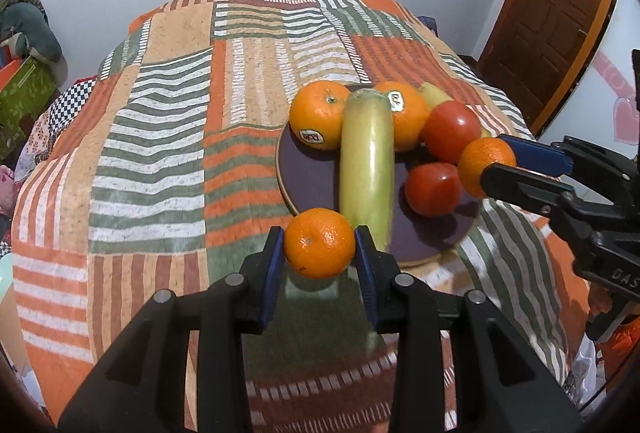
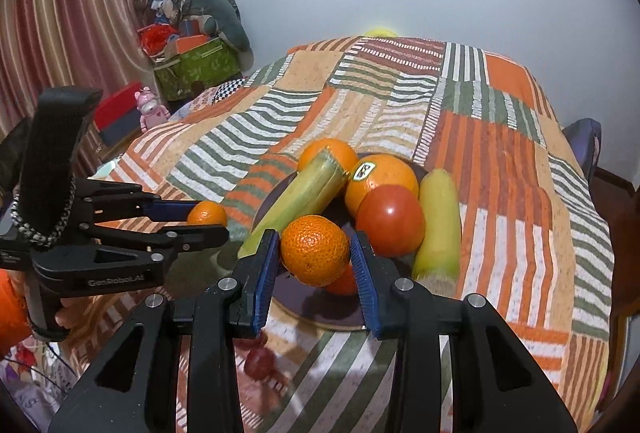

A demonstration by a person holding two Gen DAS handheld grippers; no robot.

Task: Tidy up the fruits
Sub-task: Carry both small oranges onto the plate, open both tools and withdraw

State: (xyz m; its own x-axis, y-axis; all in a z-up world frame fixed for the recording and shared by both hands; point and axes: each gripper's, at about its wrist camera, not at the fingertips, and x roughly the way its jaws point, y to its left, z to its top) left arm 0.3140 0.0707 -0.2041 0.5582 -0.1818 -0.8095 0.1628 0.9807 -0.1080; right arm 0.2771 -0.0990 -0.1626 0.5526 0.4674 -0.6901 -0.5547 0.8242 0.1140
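A dark round plate (image 1: 316,185) (image 2: 320,307) on the striped cloth holds two stickered oranges (image 1: 318,115) (image 2: 380,181), two pale green-yellow long fruits (image 1: 368,161) (image 2: 296,201), and two tomatoes (image 1: 452,131) (image 2: 390,219). My left gripper (image 1: 320,253) is shut on a mandarin (image 1: 319,243) just above the plate's near rim; it also shows in the right wrist view (image 2: 206,219). My right gripper (image 2: 316,261) is shut on another mandarin (image 2: 315,249) above the plate's right side, also seen in the left wrist view (image 1: 486,167).
The plate sits near the front right of a table covered by an orange, green and white striped cloth (image 1: 160,153). Small reddish grapes (image 2: 258,363) lie on the cloth below my right gripper. Boxes and toys (image 2: 192,61) stand left, a wooden door (image 1: 560,13) right.
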